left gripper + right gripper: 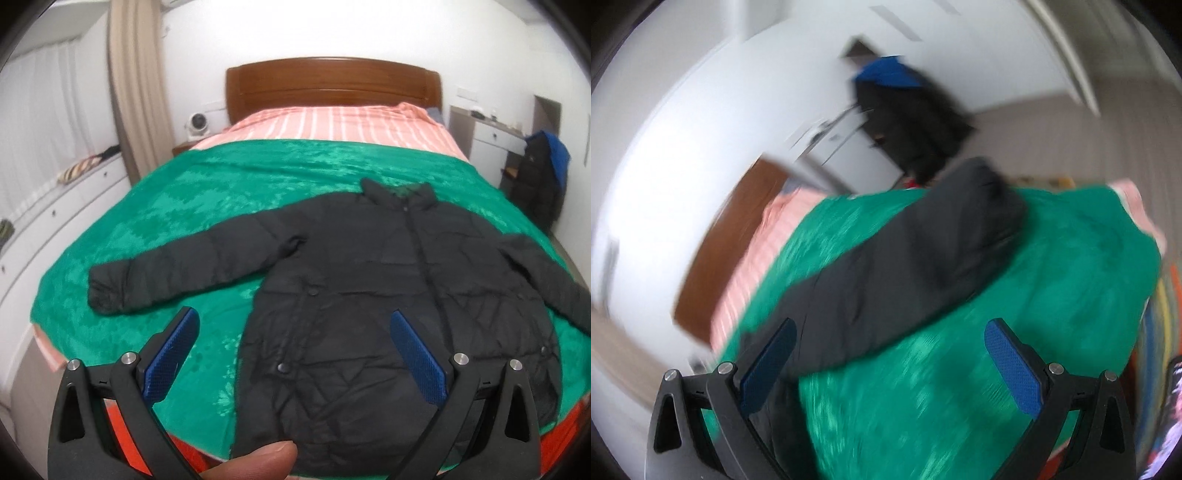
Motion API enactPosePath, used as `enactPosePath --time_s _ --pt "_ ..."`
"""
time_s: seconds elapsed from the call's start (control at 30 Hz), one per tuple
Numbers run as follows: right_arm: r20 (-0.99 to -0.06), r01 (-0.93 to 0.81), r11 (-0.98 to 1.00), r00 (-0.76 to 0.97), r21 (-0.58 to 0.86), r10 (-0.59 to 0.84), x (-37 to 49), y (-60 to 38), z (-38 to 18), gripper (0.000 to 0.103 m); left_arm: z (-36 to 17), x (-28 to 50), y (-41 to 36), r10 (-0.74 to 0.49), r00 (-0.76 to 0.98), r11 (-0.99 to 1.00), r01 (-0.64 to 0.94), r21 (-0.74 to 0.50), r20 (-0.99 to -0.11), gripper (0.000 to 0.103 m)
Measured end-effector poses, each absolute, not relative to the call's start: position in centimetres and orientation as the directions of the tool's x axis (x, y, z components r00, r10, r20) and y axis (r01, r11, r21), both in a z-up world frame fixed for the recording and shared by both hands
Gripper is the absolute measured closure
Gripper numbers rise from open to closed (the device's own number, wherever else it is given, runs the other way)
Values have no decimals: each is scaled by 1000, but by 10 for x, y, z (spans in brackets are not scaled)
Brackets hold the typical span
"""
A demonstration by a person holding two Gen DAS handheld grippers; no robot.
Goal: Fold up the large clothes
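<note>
White walls, wooden headboard (332,83) straight ahead of left tool, beige curtain (135,92) and white drawers (55,206) left, white desk (491,133) right.

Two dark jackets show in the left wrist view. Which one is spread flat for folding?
The black puffer jacket on the green blanket, sleeves stretched out to both sides. The other dark jacket hangs draped beside the white desk, off the bed.

Left wrist view faces the headboard (332,83) from the bed's foot, right wrist view tilted, nearer, blurred, both sharing the jacket (388,295).
</note>
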State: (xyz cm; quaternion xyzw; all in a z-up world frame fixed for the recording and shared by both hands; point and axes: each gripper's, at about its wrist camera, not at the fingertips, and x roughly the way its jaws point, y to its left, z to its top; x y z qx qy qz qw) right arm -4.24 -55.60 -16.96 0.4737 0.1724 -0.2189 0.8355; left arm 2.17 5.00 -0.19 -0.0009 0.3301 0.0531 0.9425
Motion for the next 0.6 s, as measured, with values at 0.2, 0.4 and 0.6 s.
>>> enactPosePath --time_s 0.2,0.4,0.6 --pt "-550 569 296 821 767 -153 -27 -611 -201 15 -8 25 53 93 757 994 -106 18 -647 0" --pt "-652 685 317 726 655 -221 -13 -639 -202 85 -9 27 49 114 752 993 -107 50 -649 0" --pt "-708 750 474 633 462 -312 13 -630 -166 87 -16 28 57 141 745 989 -134 61 -652 0"
